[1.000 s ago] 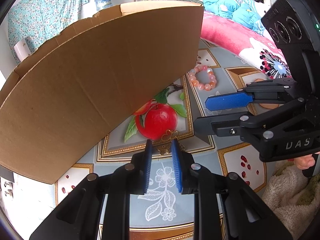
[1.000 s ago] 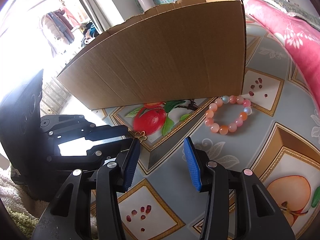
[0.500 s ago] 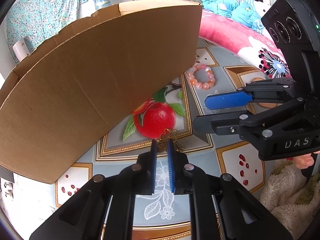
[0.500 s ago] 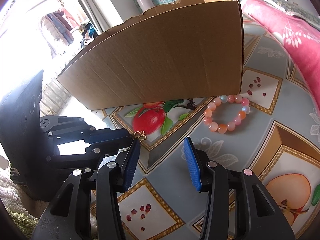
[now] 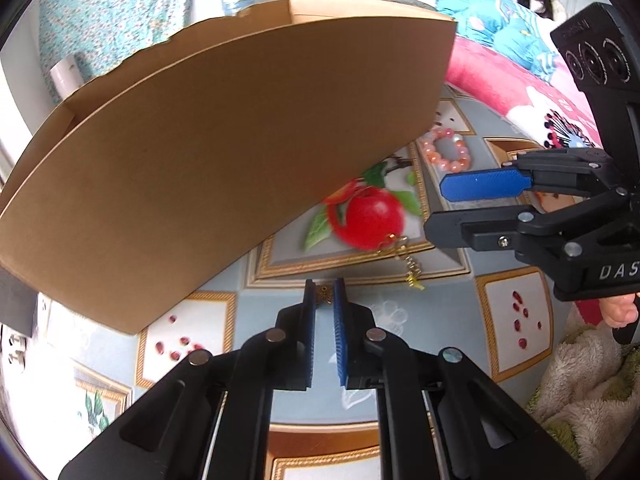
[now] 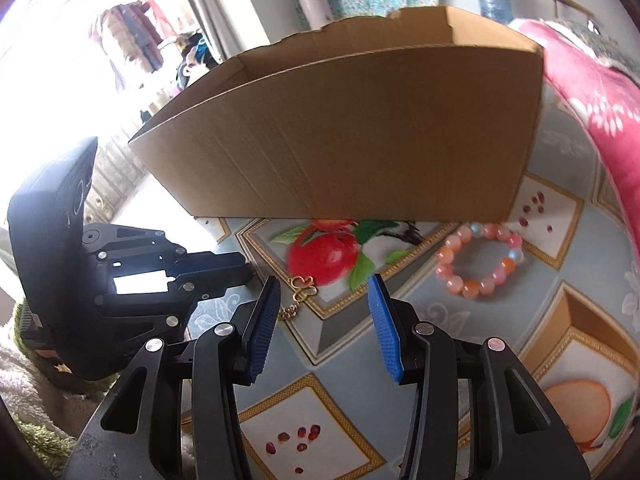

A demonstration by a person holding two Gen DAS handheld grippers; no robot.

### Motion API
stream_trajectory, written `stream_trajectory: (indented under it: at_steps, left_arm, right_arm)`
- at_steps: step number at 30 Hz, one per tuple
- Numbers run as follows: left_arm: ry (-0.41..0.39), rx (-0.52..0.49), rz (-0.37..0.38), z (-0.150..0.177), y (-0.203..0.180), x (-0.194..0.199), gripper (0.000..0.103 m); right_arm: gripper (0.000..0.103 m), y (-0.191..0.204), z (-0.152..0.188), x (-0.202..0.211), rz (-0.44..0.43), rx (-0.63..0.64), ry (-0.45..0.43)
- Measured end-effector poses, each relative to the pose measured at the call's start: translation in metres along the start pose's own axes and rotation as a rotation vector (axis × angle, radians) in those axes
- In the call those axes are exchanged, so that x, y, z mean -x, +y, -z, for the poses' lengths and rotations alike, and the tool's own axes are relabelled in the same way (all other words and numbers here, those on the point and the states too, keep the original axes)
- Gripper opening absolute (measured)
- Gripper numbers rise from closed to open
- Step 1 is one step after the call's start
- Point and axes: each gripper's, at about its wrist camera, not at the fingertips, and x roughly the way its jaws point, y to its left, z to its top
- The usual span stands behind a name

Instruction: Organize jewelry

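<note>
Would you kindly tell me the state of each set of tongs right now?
Left tongs: have just been closing, now nearly shut, pinching a small gold piece at the tips.
Right tongs: open, holding nothing.

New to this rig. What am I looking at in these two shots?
No robot: a person holds a hand-operated claw in each hand, each with a fisheye camera looking along its fingers. One picture is from the left claw, the other from the right claw; each also sees the other. On the fruit-print tablecloth stands a cardboard box; near it lie a pink bead bracelet and a gold chain with a charm. The left claw's jaws have just been closing, with a small gold piece between the tips. The right claw is open and holds nothing.
</note>
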Motion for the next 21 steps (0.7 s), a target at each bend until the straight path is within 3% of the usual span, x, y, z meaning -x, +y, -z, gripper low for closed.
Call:
stream_trajectory:
  at_steps: [8, 12, 19, 21]
  left_arm:
    - [-0.013, 0.028, -0.014, 0.007, 0.006, 0.004, 0.008]
    - [-0.021, 0.028, -0.014, 0.008, 0.006, 0.004, 0.008]
    - [-0.033, 0.027, -0.007, 0.011, 0.008, 0.006, 0.008]
    - [-0.037, 0.026, -0.005, 0.011, 0.008, 0.005, 0.008]
  right_arm:
    - [0.035, 0.022, -0.015, -0.020, 0.038, 0.127, 0.058]
    - [0.025, 0.028, -0.012, -0.031, 0.070, 0.147, 0.102]
    - [0.020, 0.037, -0.012, -0.038, 0.137, 0.192, 0.137]
    - [0.011, 0.040, -0.013, -0.040, 0.154, 0.201, 0.153]
